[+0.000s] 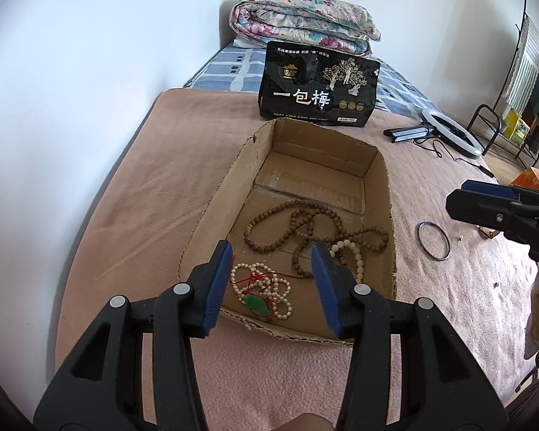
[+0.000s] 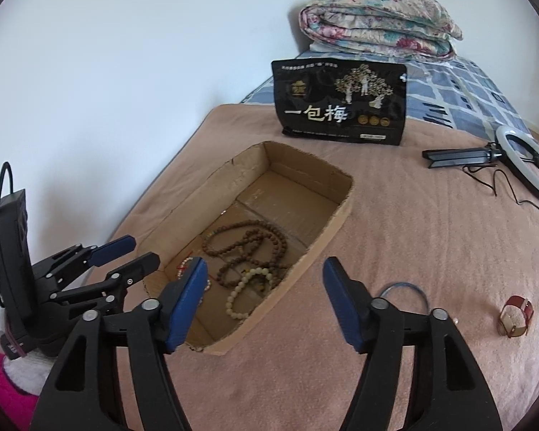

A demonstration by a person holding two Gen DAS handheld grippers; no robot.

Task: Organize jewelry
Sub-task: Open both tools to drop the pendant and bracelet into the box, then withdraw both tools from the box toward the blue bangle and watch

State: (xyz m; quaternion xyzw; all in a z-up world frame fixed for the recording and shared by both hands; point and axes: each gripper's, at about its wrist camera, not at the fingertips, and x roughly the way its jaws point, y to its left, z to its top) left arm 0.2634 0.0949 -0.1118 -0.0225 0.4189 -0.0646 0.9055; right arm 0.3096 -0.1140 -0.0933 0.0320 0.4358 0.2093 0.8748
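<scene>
Hovering, L gripper [image 1: 273, 258]: jaws apart, nothing held, over near end of cardboard box [image 1: 212, 212].
R gripper [image 2: 264, 274]: released, empty, beside box's right wall.
Pearl necklace [image 1: 266, 289]: in box btwn L fingers.
Wood beads [image 1: 305, 230]: in box, just ahead.
Bangle [image 1: 433, 240]: on blanket [image 1: 154, 165], right of box.
Watch [image 2: 515, 316]: right of R gripper.

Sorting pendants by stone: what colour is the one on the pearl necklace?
Green, on the white pearl necklace; clearest in the left wrist view.
</scene>
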